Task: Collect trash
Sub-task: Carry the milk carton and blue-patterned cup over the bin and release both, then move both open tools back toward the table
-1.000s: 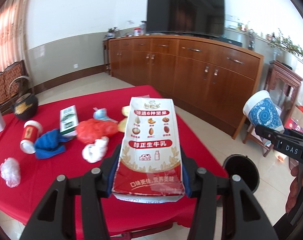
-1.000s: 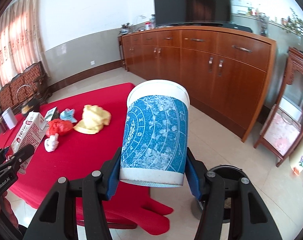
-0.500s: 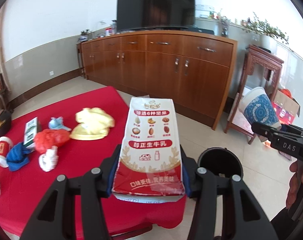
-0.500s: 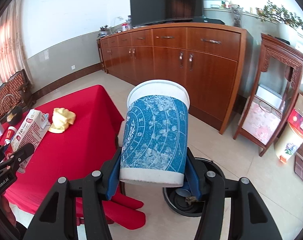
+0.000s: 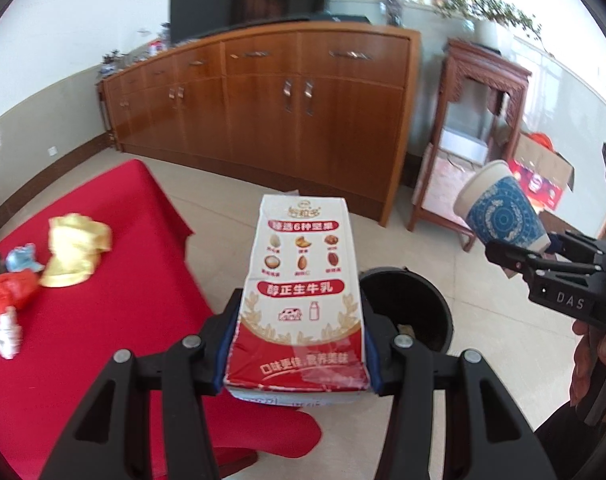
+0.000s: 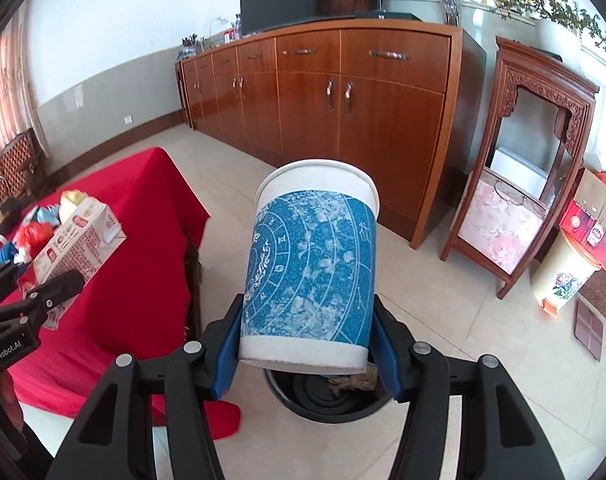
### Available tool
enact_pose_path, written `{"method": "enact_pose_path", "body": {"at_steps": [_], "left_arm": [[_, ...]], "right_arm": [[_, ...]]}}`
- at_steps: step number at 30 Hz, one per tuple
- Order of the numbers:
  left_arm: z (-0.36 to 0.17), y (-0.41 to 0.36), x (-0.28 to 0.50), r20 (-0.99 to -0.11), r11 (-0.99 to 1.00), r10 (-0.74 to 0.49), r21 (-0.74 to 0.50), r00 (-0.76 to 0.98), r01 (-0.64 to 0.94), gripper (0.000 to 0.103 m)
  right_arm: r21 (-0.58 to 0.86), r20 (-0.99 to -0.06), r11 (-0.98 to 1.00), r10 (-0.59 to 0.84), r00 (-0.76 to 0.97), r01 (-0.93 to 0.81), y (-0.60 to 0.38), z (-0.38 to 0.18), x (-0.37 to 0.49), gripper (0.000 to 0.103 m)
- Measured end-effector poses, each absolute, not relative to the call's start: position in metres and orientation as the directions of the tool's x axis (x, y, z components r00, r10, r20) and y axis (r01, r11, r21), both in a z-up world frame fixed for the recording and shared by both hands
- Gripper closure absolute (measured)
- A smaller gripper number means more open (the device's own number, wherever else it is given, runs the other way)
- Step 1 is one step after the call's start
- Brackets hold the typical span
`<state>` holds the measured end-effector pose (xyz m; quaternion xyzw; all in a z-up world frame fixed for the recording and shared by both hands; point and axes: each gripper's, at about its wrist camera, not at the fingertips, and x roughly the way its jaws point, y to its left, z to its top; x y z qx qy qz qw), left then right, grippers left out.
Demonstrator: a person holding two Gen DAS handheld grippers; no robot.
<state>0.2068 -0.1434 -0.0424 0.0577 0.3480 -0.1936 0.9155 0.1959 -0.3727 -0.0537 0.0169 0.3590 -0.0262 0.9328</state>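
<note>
**Two pieces of trash heading for the bin**

Left gripper [image 5: 299, 354] clamps the milk carton [image 5: 301, 292]; right gripper [image 6: 305, 346] clamps the blue paper cup [image 6: 313, 270]. Centre each above the black bin [image 5: 413, 312] beside the red table [image 5: 103, 312] before releasing, cup first

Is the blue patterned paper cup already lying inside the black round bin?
No, the right gripper holds the blue patterned paper cup above the black round bin.

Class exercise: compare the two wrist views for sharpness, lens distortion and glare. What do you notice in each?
Left wrist view: milk carton in the left tool is sharp, while the cabinet behind looks softly smeared. Right wrist view: crisp throughout, with paper cup and cabinet handles clear. Both bend straight edges near dark corners, under even daylight.
</note>
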Motion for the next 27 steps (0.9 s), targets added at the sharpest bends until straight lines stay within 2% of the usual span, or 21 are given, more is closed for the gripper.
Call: {"method": "enact_pose_path", "body": {"at_steps": [5,13,19,21,22,23,24,25,27], "left_arm": [[-0.066,-0.185,0.216,-0.705,0.891,-0.349,-0.047,0.617,0.451,0.051],[-0.113,-0.240,0.234,-0.777,0.856,-0.385,-0.100,0.498,0.507,0.051],[-0.155,-0.266,0.255,-0.830,0.842,-0.389,-0.144,0.400,0.520,0.051],[-0.168,-0.273,0.262,-0.846,0.838,-0.390,-0.162,0.364,0.521,0.048],[-0.171,-0.274,0.264,-0.850,0.844,-0.379,-0.154,0.366,0.514,0.036],[-0.175,-0.273,0.267,-0.853,0.857,-0.360,-0.143,0.378,0.494,0.025],[-0.176,-0.271,0.268,-0.858,0.865,-0.349,-0.140,0.378,0.481,0.021],[-0.176,-0.270,0.269,-0.862,0.872,-0.337,-0.134,0.380,0.470,0.016],[-0.170,-0.262,0.267,-0.858,0.893,-0.301,-0.101,0.416,0.438,0.013]], "right_arm": [[-0.013,-0.715,1.000,-0.029,0.699,0.027,-0.398,-0.082,0.202,0.044],[-0.086,-0.797,0.989,0.006,0.604,-0.123,-0.424,-0.149,0.220,0.044],[-0.057,-0.853,0.986,0.035,0.521,-0.159,-0.449,-0.205,0.245,0.044],[-0.038,-0.874,0.984,0.053,0.483,-0.175,-0.453,-0.223,0.256,0.042],[-0.030,-0.893,0.980,0.063,0.447,-0.198,-0.454,-0.237,0.263,0.041],[-0.042,-0.907,0.976,0.052,0.417,-0.213,-0.455,-0.250,0.270,0.034],[-0.059,-0.914,0.976,0.032,0.406,-0.210,-0.455,-0.259,0.273,0.010],[-0.074,-0.918,0.978,0.010,0.397,-0.195,-0.459,-0.267,0.276,0.002],[-0.062,-0.923,0.985,0.004,0.385,-0.159,-0.471,-0.277,0.280,0.000]]}}
